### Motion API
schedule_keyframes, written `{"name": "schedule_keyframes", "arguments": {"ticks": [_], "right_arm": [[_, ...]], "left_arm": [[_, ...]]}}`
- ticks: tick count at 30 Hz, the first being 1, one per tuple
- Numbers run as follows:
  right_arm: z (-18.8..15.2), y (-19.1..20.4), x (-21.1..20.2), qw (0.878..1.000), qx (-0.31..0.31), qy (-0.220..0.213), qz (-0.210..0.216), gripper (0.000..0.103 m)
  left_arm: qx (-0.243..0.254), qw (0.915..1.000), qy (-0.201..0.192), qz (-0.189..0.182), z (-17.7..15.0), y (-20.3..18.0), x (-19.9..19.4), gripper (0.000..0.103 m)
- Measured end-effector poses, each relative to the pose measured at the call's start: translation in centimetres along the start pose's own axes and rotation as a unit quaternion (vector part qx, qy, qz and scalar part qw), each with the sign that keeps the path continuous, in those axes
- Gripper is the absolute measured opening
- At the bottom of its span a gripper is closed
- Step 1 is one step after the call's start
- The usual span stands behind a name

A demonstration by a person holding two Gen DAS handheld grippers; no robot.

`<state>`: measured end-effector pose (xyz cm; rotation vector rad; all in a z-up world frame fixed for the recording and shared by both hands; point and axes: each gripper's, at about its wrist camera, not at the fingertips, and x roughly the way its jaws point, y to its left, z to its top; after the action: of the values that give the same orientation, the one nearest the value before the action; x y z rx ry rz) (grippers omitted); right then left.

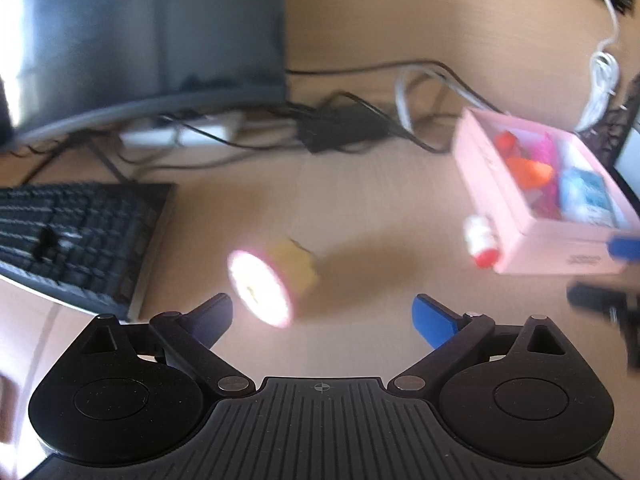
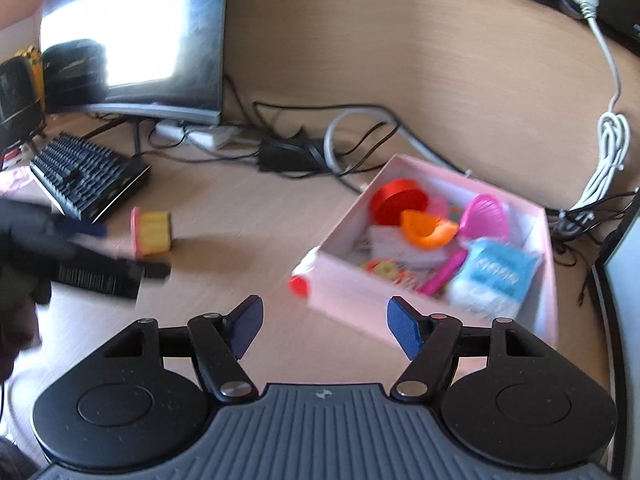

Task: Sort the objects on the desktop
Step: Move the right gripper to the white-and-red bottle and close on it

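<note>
A small yellow cup with a pink lid (image 1: pixel 276 280) lies on its side on the wooden desk, just ahead of my open, empty left gripper (image 1: pixel 322 316). It also shows in the right wrist view (image 2: pixel 152 232), with the left gripper (image 2: pixel 92 248) close beside it. A pink box (image 2: pixel 436 252) holds a red cup, an orange piece, a pink scoop and a blue packet. A small white bottle with a red cap (image 2: pixel 304 276) lies against the box's near corner. My right gripper (image 2: pixel 324 328) is open and empty, in front of the box. The box also shows in the left wrist view (image 1: pixel 532 200).
A black keyboard (image 1: pixel 76 236) lies at the left under a dark monitor (image 1: pixel 140 32). A power strip and tangled black cables (image 1: pixel 340 124) run along the back of the desk. A white cable (image 2: pixel 608 140) hangs at the right beside another screen edge (image 2: pixel 624 300).
</note>
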<state>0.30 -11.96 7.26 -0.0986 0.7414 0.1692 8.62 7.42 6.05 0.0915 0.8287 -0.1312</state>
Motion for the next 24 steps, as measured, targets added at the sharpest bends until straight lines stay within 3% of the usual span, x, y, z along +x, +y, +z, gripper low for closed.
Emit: {"name": "schedule_keyframes", "arguments": {"ticks": [1, 3, 4, 7, 10, 12, 20, 24], "right_arm": [[-0.3, 0.5, 0.1, 1.0, 0.0, 0.002, -0.002, 0.068], [-0.7, 1.7, 0.3, 1.0, -0.007, 0.006, -0.006, 0.045], [-1.0, 2.3, 0.4, 1.0, -0.017, 0.006, -0.005, 0.042], [-2.0, 3.6, 0.1, 0.999, -0.044, 0.001, -0.005, 0.042], [-2.7, 3.5, 0.3, 0.999, -0.037, 0.017, -0.008, 0.043], [-3.1, 3.2, 0.2, 0.999, -0.031, 0.022, -0.022, 0.045], [-3.9, 0.9, 0.4, 0.998, 0.016, 0.039, -0.044, 0.048], [-4.1, 1.2, 0.8, 0.998, 0.007, 0.043, -0.046, 0.048]], "left_arm": [[-0.004, 1.0, 0.001, 0.007, 0.1, 0.6, 0.2, 0.099], [-0.011, 0.9998, 0.005, 0.017, 0.3, 1.7, 1.2, 0.099], [-0.012, 0.9997, 0.005, 0.021, 0.3, 2.2, 1.8, 0.099], [-0.013, 0.9996, 0.006, 0.025, 0.5, 2.7, 3.4, 0.099], [-0.021, 0.9996, 0.016, -0.011, 0.9, 2.6, 4.2, 0.098], [-0.004, 0.9998, 0.019, -0.011, 0.9, 1.9, 4.9, 0.089], [0.023, 0.9982, 0.038, -0.04, 0.0, 0.0, 5.6, 0.073], [0.043, 0.9964, 0.032, -0.066, -0.8, -0.8, 4.9, 0.072]]}}
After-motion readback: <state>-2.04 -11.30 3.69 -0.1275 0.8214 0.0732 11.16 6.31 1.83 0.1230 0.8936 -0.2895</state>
